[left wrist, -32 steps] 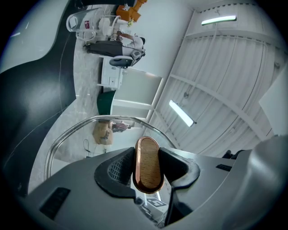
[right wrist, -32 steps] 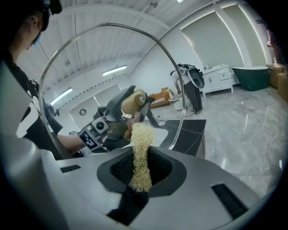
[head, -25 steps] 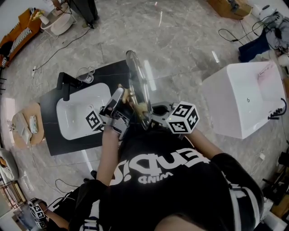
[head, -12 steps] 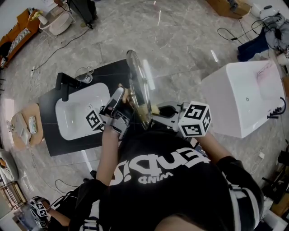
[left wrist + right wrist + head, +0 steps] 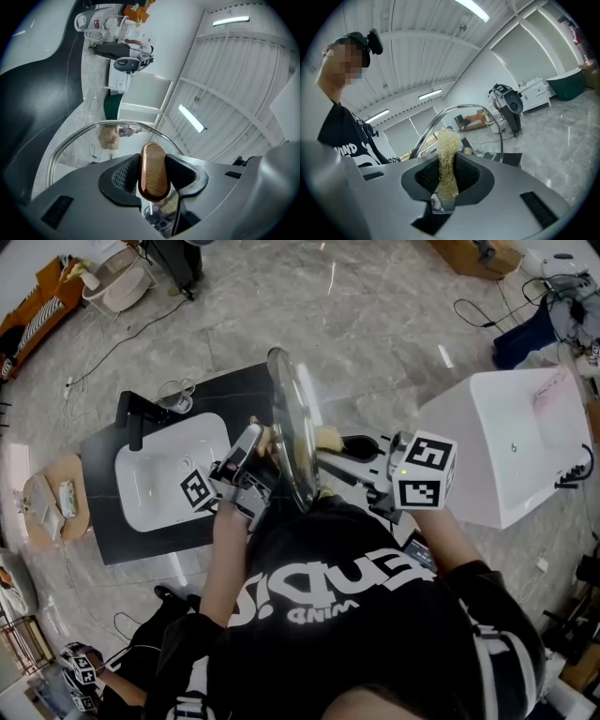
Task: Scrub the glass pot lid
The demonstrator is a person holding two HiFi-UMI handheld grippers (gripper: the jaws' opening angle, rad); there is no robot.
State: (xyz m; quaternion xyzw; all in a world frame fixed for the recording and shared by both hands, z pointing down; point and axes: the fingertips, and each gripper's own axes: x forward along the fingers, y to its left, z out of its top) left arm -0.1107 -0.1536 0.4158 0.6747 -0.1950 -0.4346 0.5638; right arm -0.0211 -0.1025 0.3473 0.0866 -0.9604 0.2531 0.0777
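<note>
Knob [image 5: 154, 171] of glass lid [image 5: 292, 432] is clamped in left hand-held gripper [image 5: 261, 446], scrubber [image 5: 447, 154] in right hand-held gripper [image 5: 343, 445]; firm, flat contact should be kept.

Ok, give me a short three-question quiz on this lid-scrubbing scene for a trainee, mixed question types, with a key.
1. True or false: the left hand-held gripper is shut on the wooden knob of the glass lid.
2. What does the right hand-held gripper hold? A) a blue sponge B) a pale fibrous scrubber C) nothing
3. Short answer: is the glass lid held flat or on edge?

Key: 1 true. 2 B. 3 on edge.
</note>
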